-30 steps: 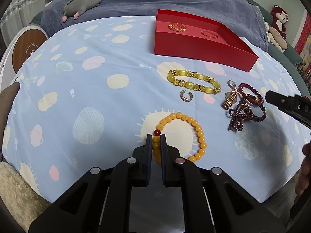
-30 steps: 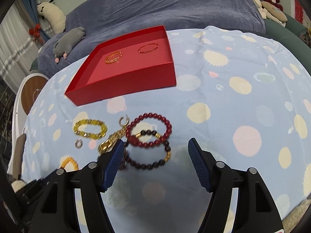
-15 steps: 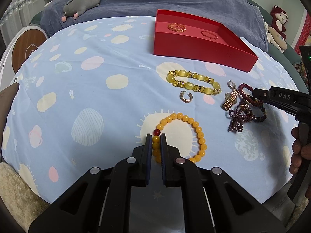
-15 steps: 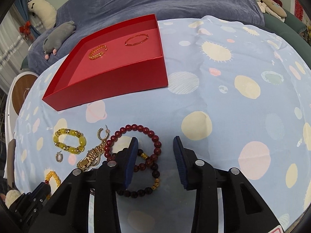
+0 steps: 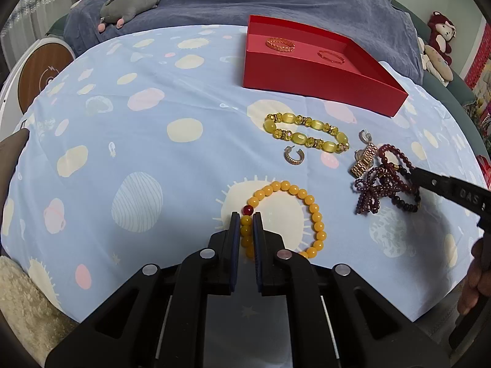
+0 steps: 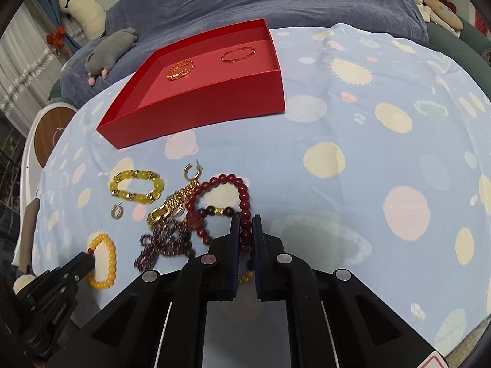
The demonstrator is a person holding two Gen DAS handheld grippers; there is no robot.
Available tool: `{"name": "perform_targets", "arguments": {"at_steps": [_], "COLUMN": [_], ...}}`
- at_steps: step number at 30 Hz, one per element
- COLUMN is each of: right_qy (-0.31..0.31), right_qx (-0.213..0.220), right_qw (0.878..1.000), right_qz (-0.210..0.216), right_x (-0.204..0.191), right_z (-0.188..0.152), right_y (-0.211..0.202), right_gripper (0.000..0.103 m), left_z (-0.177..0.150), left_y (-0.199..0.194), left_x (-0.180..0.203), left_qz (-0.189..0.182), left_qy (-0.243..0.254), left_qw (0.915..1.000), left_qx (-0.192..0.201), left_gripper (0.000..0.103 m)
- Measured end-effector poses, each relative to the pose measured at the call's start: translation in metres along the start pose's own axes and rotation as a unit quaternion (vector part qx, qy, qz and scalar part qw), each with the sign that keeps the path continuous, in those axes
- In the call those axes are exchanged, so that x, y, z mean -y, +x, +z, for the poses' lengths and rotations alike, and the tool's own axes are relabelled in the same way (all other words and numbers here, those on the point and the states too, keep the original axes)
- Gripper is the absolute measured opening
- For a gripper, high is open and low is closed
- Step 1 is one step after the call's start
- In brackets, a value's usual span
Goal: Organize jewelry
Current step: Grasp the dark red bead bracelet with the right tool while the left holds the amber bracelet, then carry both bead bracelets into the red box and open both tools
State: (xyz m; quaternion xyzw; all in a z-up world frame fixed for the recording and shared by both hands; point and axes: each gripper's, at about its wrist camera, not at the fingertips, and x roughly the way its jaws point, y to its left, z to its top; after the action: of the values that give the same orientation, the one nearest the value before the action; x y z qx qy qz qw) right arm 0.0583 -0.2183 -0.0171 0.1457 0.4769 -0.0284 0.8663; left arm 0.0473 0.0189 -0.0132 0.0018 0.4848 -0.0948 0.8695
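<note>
My right gripper (image 6: 245, 236) has just closed onto the dark red round-bead bracelet (image 6: 244, 202), lower centre. My left gripper (image 5: 245, 233) clamps the orange bead bracelet (image 5: 310, 211). Two bangles lie in the red cardboard tray (image 6: 214, 104); several pieces remain on the cloth.

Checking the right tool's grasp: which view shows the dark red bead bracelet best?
Right wrist: the dark red bead bracelet lies unobstructed, pinched by the right tool. The left wrist view shows it small and partly covered.
</note>
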Motion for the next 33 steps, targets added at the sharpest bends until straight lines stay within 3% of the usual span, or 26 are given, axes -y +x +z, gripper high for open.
{"name": "perform_targets", "arguments": {"at_steps": [7,13,20,23,24,25,33], "right_qy": [0.025,0.033,0.033,0.034,0.034,0.035,0.039], "right_qx": [0.010,-0.007,-0.011,-0.012,-0.012,-0.011,0.008], "right_qw": [0.999,0.999,0.999,0.999,0.999,0.999,0.998], "right_qz": [0.019,0.022,0.025,0.026,0.027,0.028,0.046], "right_x": [0.010,0.015,0.014,0.014,0.015,0.014,0.010], "right_z": [-0.022,-0.042,-0.044,-0.045,-0.045,-0.045,-0.031], "right_y": [-0.030,-0.035,-0.033,-0.033,-0.034,-0.035,-0.053], "right_gripper": [0.007,0.007,0.007,0.007,0.007,0.007,0.007], "left_z": [-0.001,-0.002,0.000,0.002,0.002,0.003,0.013], "left_y": [-0.001,-0.001,0.002,0.003,0.003,0.003,-0.011], "left_x": [-0.002,-0.001,0.012,0.013,0.012,0.011,0.009], "left_qz": [-0.004,-0.001,0.008,0.010,0.009,0.004,-0.020], "left_qy": [-0.009,-0.010,0.015,0.013,0.012,0.009,0.001], "left_qw": [1.0000,0.9999,0.9999,0.9999,0.9999,0.9999,0.9998], "left_qx": [-0.001,-0.001,-0.001,0.000,0.000,-0.001,0.002], "left_gripper": [0.008,0.008,0.027,0.024,0.011,0.008,0.007]}}
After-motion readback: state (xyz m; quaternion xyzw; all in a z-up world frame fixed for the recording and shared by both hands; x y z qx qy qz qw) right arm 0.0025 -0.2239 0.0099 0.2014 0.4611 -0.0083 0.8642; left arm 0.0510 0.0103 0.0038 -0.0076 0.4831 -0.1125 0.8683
